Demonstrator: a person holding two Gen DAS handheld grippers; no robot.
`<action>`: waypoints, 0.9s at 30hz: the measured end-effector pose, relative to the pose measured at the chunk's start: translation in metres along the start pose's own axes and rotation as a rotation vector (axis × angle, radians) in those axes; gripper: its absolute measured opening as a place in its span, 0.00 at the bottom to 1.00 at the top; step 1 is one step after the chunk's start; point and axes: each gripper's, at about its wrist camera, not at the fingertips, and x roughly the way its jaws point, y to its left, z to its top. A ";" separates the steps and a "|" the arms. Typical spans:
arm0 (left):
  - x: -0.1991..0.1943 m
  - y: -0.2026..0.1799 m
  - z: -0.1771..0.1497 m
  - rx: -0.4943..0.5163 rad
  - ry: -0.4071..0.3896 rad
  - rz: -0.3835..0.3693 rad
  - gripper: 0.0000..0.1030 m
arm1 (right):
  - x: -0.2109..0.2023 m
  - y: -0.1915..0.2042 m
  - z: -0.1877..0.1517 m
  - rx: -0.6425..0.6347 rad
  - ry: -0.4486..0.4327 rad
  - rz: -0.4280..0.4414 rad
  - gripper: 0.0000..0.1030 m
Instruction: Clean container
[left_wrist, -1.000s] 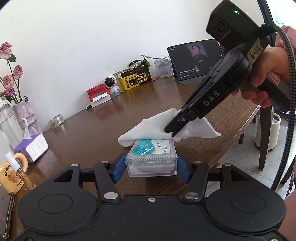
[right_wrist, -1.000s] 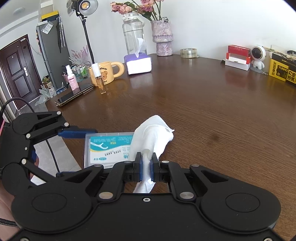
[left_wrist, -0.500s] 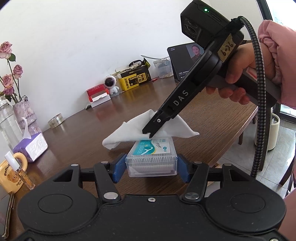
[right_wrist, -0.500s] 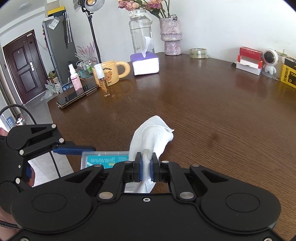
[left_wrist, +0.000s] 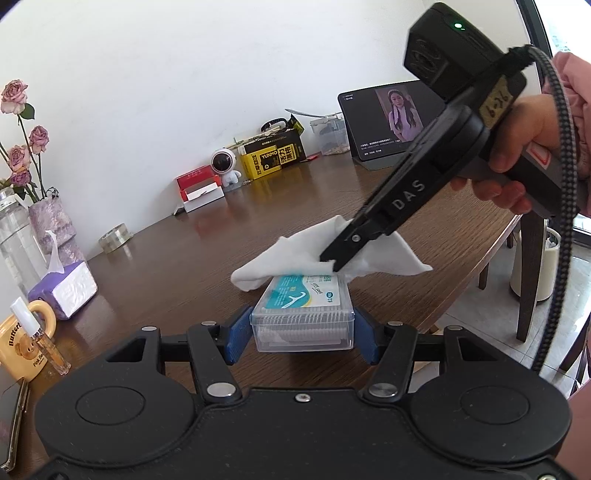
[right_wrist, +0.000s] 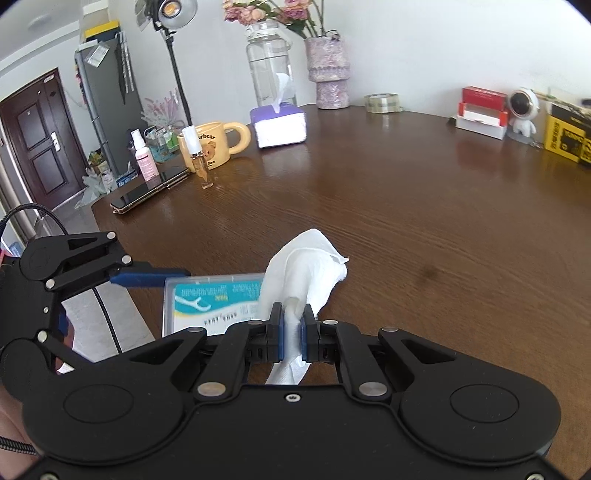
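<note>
While clamped between left fingers (left_wrist: 236, 334), container (left_wrist: 302, 317) touches wipe (left_wrist: 295, 258).

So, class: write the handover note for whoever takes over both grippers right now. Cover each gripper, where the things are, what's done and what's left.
Left gripper: shut on the clear floss-pick box, its blue fingers clamping both sides at the table edge.
Right gripper: shut on the white tissue, which lies draped over the far end of the lid.
Done: box secured, tissue on the lid.
Left: the near part of the lid is uncovered; probably wipe it and the sides, then set both down.
</note>
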 end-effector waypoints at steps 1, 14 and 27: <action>0.000 0.000 0.000 0.000 0.000 0.000 0.55 | -0.002 0.000 -0.002 0.004 -0.002 -0.001 0.08; -0.002 0.000 -0.001 0.013 -0.013 -0.003 0.55 | 0.006 0.015 0.013 -0.061 0.011 0.034 0.08; -0.004 0.001 -0.003 0.018 -0.028 -0.007 0.55 | 0.014 0.029 0.029 -0.127 0.024 0.070 0.08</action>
